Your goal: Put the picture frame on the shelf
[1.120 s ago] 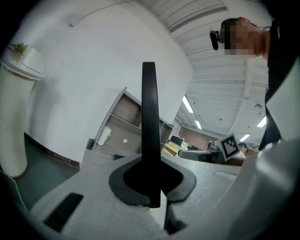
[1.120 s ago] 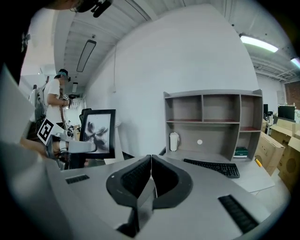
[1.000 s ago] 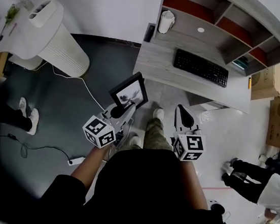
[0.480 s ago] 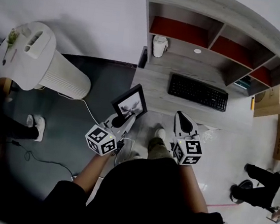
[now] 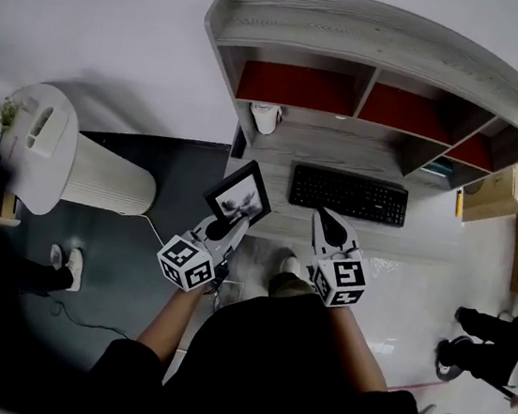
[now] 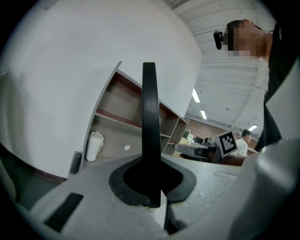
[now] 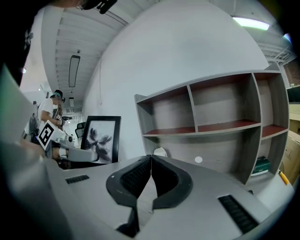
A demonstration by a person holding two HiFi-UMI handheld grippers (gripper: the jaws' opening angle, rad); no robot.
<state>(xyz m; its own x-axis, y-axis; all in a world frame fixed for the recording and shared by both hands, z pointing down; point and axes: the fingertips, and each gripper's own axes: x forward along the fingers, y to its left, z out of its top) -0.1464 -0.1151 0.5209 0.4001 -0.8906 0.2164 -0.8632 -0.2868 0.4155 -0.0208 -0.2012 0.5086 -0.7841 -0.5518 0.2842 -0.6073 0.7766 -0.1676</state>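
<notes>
You now stand nearer the grey wooden shelf (image 5: 385, 40) at twelve o'clock, your left gripper (image 5: 225, 222) clamping the black picture frame (image 5: 240, 193), right gripper (image 5: 322, 218) closed empty, placing undone.

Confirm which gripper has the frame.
The left gripper, shut on the frame's lower edge. The right gripper is shut too, but with nothing between its jaws.

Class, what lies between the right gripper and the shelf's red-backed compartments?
A black keyboard, on the grey desk, lies between the right gripper and the shelf; the head view shows it.
</notes>
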